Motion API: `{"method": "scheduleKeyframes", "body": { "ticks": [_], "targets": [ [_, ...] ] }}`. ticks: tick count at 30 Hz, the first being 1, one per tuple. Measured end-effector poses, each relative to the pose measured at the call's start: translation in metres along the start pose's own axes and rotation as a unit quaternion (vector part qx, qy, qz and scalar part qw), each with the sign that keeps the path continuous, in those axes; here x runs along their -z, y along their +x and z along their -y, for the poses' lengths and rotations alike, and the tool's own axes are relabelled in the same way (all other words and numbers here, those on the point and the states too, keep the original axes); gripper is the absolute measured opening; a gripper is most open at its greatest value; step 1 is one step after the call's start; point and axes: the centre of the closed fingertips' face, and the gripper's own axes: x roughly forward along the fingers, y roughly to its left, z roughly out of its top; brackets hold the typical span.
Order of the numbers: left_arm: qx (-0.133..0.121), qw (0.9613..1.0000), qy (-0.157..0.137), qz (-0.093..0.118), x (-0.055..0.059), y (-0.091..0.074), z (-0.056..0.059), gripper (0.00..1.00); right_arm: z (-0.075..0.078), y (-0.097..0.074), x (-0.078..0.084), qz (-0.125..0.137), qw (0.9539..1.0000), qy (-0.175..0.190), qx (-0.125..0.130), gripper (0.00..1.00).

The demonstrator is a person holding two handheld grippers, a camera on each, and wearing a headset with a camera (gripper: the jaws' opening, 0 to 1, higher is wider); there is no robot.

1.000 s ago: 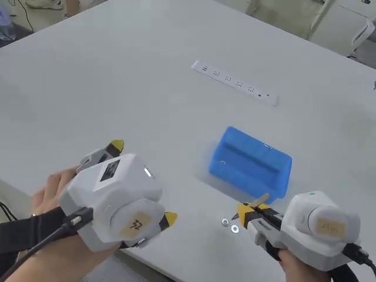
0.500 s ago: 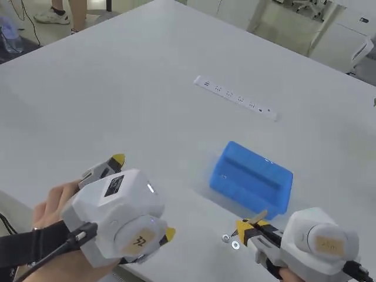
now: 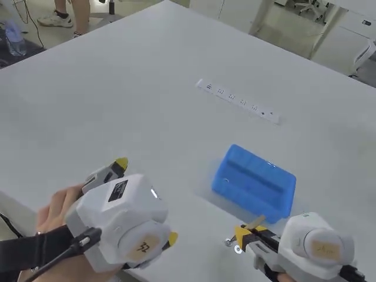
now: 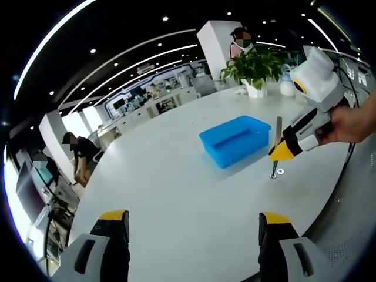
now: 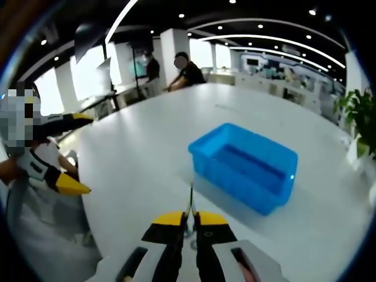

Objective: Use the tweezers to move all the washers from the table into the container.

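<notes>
Two washers flat on the table, side by side, at 7 o'clock from the container and near it, outside its walls. Blue and open-topped, that container, sitting at 4 o'clock in the head view.

Right gripper low at 5 o'clock in the head view, jaws squeezed together on the tweezers, clamped between the yellow tips. In the left gripper view, right gripper at 3 o'clock, tweezers pointing straight down at the washers. Tweezer tips right at the nearer washer; touching or just above, cannot tell. In the right gripper view, tweezers running forward from the closed jaws toward 12 o'clock, container just beyond at 1 o'clock.

Left gripper at 7 o'clock in the head view, held by a hand, jaws spread wide with nothing between them. Well apart from washers and container, off at their 9 o'clock. In its own view, jaws rising at 7 and 5 o'clock with bare table between. Seen again at 9 o'clock in the right gripper view.

Strip at 12 o'clock from the container, well apart, lying aslant. Plant at 1 o'clock in the left gripper view, beyond the container.
</notes>
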Motion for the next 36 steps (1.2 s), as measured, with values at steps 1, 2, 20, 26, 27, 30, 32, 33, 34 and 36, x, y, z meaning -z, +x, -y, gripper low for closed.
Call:
{"method": "scheduleKeyframes", "body": {
  "ticks": [1,2,20,26,27,30,32,33,34,36],
  "targets": [
    [0.0,1.0,0.0,0.0,0.0,0.0,0.0,0.94,0.0,0.0,-0.001,0.001,1.0,-0.002,0.0,0.04],
    [0.0,1.0,0.0,0.0,0.0,0.0,0.0,0.94,-0.001,0.0,-0.001,0.001,1.0,-0.003,0.0,0.04],
    [-0.003,1.0,-0.003,0.001,0.001,0.0,-0.002,0.93,-0.004,-0.002,0.0,-0.012,0.9997,-0.018,-0.007,0.03],
    [-0.003,1.0,-0.007,0.002,0.0,0.0,-0.003,0.93,-0.008,-0.01,-0.012,0.0,0.9997,-0.017,-0.014,0.03],
    [-0.003,1.0,-0.007,0.002,0.0,-0.001,-0.002,0.93,-0.008,-0.012,-0.015,0.003,0.9997,-0.019,-0.015,0.03],
    [0.0,0.9999,-0.013,0.007,-0.001,-0.001,-0.002,0.93,-0.008,-0.018,-0.024,0.01,0.9995,-0.024,-0.018,0.03],
    [0.0,0.9998,-0.016,0.009,-0.002,-0.002,-0.003,0.93,-0.007,-0.02,-0.029,0.013,0.9995,-0.024,-0.019,0.03],
    [0.0,0.9998,-0.017,0.01,-0.002,-0.002,-0.003,0.93,-0.007,-0.023,-0.033,0.018,0.9994,-0.024,-0.018,0.03],
    [0.002,0.9997,-0.02,0.012,-0.003,-0.002,-0.002,0.93,-0.006,-0.024,-0.036,0.021,0.9993,-0.026,-0.016,0.03],
    [0.004,0.9996,-0.022,0.015,-0.004,-0.002,-0.002,0.93,-0.001,-0.027,-0.044,0.029,0.9991,-0.03,-0.011,0.03]
  ]
}}
